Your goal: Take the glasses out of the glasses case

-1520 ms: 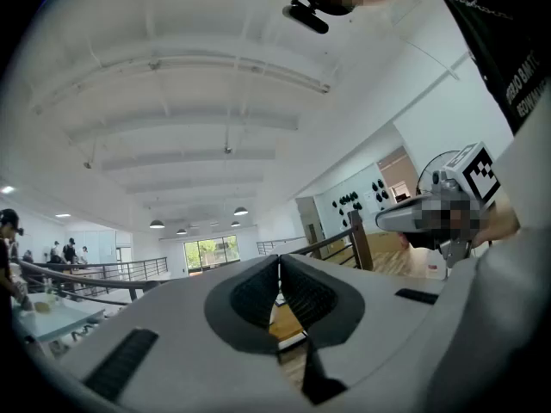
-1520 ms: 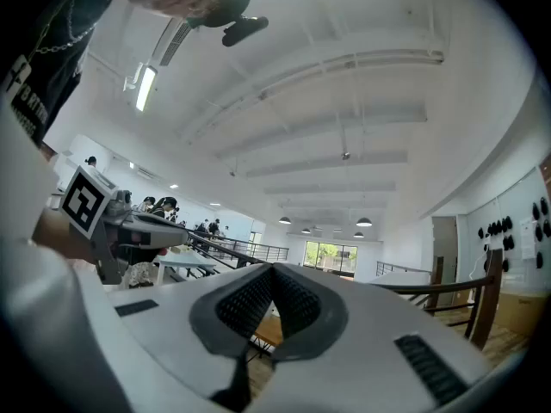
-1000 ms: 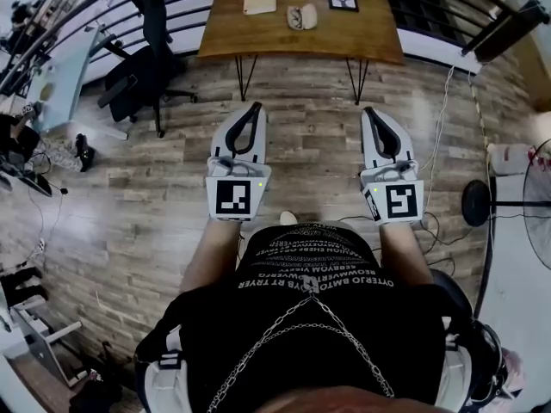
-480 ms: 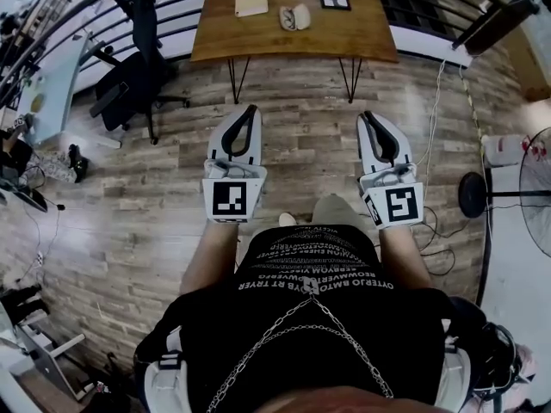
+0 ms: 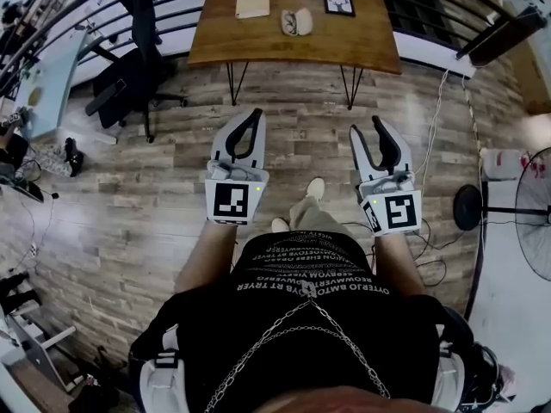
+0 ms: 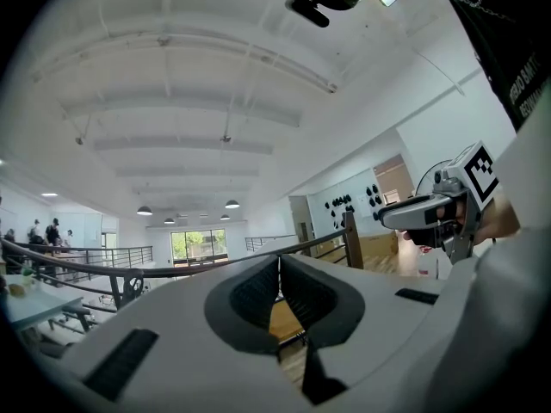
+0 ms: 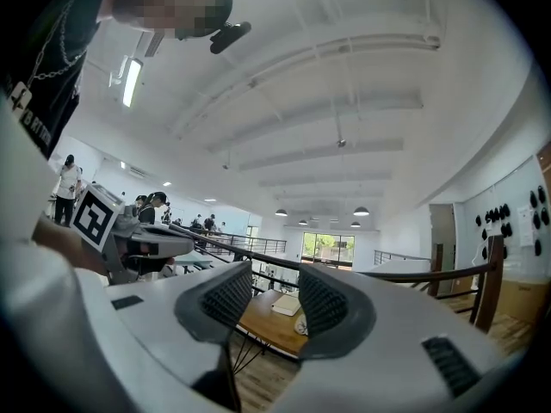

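Note:
On the far wooden table [image 5: 370,46] lies a pale glasses case [image 5: 298,21]; it looks open, with something dark in its left half, too small to make out. Both grippers hang level over the floor, well short of the table. My left gripper [image 5: 256,114] is shut with nothing in it, its pads [image 6: 258,292] meeting. The jaws of my right gripper [image 5: 370,127] are opening with nothing between them. Through their gap in the right gripper view I see the table [image 7: 267,323] and the case [image 7: 301,323].
A notebook [image 5: 252,1] and a framed picture [image 5: 339,2] flank the case on the table. An office chair [image 5: 129,80] stands to the table's left and a floor fan [image 5: 527,218] at the right. A black railing [image 5: 77,15] runs behind. Wood plank floor lies between me and the table.
The right gripper's jaws were shut and now stand apart. The person has stepped forward, one foot showing ahead. The left gripper stays shut.

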`<state>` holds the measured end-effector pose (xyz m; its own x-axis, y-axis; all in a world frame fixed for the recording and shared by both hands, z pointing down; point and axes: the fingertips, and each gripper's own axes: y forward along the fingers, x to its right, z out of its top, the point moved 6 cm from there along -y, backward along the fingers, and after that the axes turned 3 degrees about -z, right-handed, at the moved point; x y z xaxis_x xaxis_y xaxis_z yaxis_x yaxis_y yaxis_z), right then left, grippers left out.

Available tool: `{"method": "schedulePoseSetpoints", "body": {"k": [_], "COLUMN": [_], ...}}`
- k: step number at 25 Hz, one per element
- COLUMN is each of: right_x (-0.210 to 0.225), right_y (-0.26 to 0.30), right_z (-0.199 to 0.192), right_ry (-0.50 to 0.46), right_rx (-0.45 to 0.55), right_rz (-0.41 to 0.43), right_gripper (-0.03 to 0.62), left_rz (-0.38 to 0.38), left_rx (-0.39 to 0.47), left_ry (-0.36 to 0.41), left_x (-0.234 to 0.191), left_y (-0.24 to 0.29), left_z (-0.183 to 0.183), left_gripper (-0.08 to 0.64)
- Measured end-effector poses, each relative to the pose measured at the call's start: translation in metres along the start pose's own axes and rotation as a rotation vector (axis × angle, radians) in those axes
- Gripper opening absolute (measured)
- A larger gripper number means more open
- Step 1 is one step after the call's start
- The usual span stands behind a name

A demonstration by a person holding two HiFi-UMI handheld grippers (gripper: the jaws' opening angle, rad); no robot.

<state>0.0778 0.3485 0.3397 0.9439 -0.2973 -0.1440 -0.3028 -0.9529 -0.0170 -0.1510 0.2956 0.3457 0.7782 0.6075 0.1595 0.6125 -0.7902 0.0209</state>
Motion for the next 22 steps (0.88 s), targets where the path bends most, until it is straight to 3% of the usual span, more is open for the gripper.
{"method": "schedulePoseSetpoints", "body": {"k": [22], "right_x": [0.071], "right_y": [0.106], "right_z": [-0.012], "right_ry": [0.026], "right_rx": [0.017], "right_rz": [0.077], "right_gripper": [0.164], "left_rz": [0.011], "left_rx": [-0.030], "left_ry": [0.020], "left_x": [-0.030], "left_y": [0.116], "left_z": [-0.006], "left_gripper": [0.029]}}
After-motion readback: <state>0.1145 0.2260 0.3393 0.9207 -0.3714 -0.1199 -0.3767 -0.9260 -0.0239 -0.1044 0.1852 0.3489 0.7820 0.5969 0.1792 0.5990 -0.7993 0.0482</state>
